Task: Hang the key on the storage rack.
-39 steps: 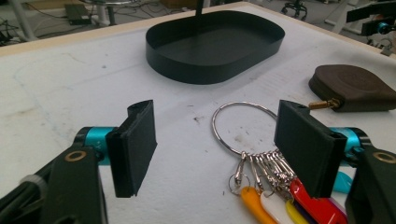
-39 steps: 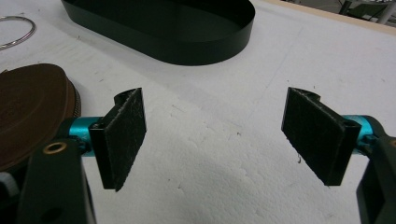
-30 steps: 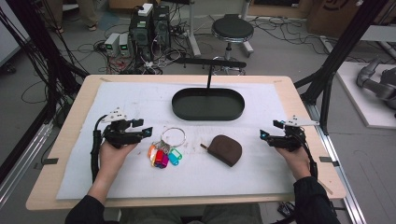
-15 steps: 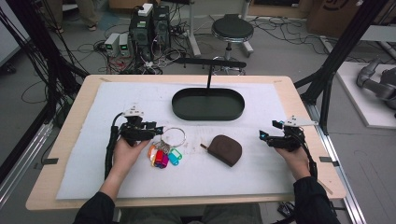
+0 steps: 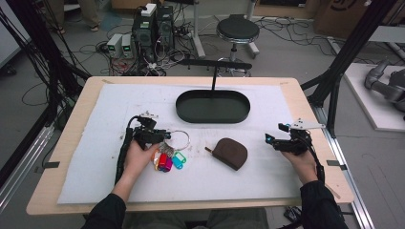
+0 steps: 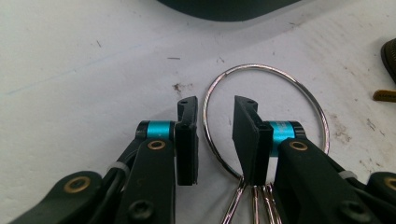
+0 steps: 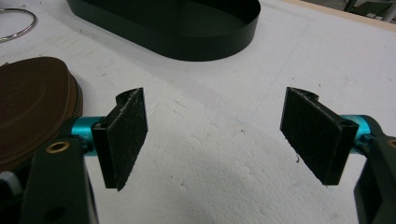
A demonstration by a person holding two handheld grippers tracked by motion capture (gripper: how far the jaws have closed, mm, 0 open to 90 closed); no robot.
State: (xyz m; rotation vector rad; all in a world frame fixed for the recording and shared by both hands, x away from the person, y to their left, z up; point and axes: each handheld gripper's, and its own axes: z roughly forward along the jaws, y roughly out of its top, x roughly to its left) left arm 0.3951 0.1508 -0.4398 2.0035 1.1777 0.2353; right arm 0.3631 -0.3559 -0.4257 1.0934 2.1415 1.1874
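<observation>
Grey floor (image 5: 286, 52) with tangled cables (image 5: 90, 47), round stool (image 5: 237, 29), electronics boxes (image 5: 153, 21).

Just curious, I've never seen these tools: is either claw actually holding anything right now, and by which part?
Nothing is held yet. The left claw straddles the wire of the key ring, jaws apart. The right claw is open over bare mat.

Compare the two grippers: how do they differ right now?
The left gripper has its fingers close together, straddling the wire of the key ring; the right gripper has its fingers spread wide over bare white mat. The left sits at the keys, the right beside the brown pouch. Both are open and low to the table.
</observation>
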